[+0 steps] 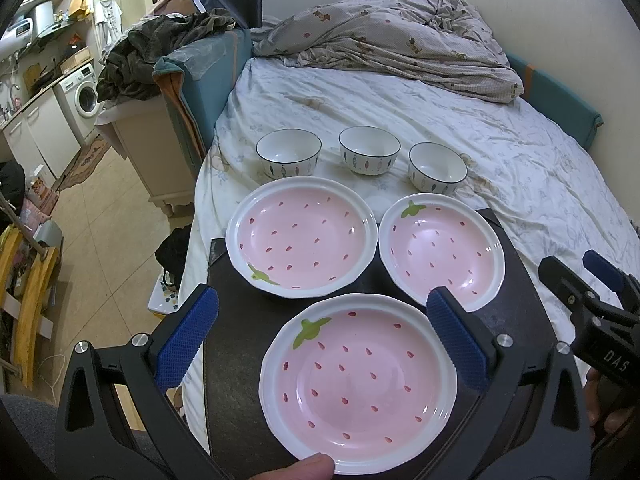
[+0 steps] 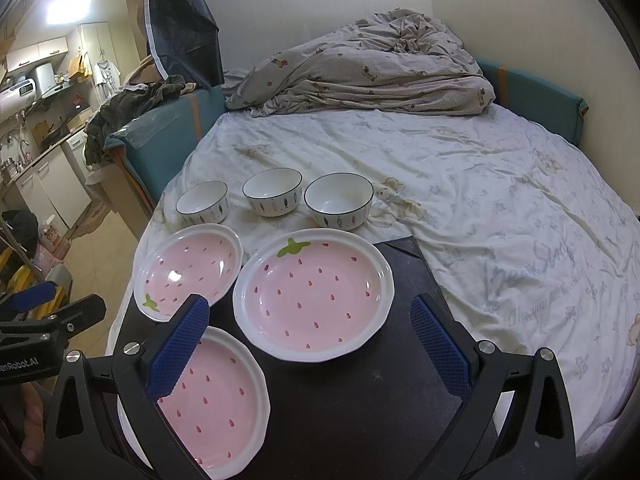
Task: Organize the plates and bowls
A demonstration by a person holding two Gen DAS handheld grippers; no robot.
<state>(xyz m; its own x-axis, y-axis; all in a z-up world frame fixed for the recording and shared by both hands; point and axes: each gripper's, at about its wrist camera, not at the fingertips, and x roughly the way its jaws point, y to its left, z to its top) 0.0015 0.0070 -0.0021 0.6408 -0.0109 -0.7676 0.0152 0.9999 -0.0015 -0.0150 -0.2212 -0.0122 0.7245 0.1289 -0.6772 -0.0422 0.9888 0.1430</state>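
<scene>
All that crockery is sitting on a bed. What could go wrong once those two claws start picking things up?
The three bowls stand on the soft sheet, so a nudge might tip them. The near plate lies at the black board's edge and could slide off. Smooth rims may slip from the left gripper.

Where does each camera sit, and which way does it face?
Left wrist: sits on the left hand-held gripper, open, facing the bed over the near plate; a fingertip and the right hand-held gripper show.
Right wrist: sits on the right hand-held gripper, open, facing the bed over the right plate; the left hand-held gripper shows.
Shared: three plates, three bowls, black mat.
</scene>
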